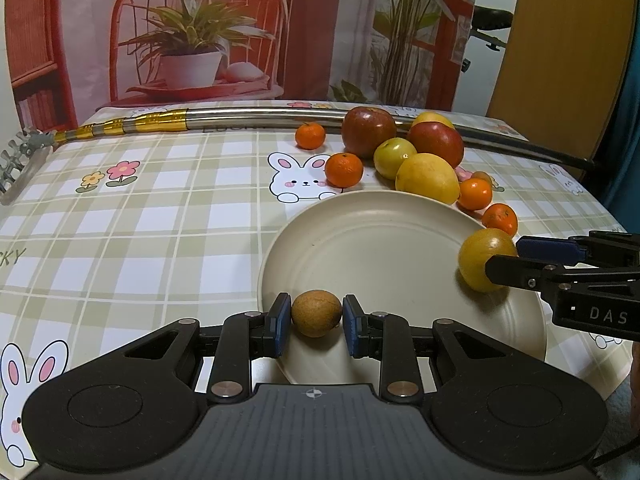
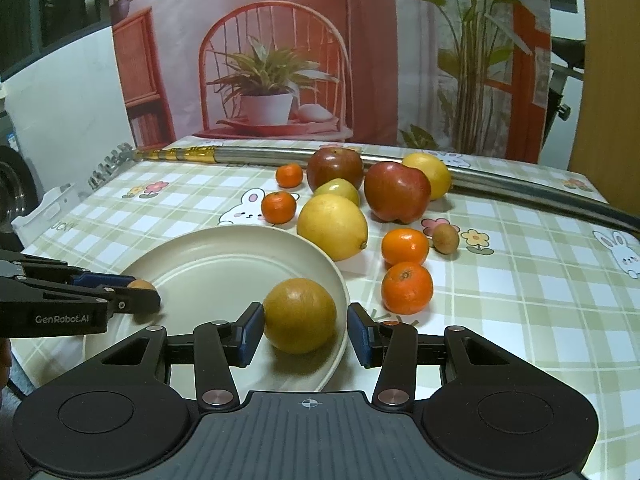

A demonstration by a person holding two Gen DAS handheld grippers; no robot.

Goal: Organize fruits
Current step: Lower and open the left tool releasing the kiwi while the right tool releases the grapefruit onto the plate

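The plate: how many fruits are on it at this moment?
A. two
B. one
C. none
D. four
A: the plate carries two fruits, a small brown fruit between the fingers of the left hand-held gripper and a round yellow fruit between those of the right hand-held gripper.

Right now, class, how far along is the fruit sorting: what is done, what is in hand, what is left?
Done: nothing lies free on the plate yet. In hand: the left hand-held gripper brackets a small brown fruit over the near rim; the right hand-held gripper, jaws apart, has a yellow-brown round fruit resting on the plate. Left: apples, a lemon and tangerines on the tablecloth.
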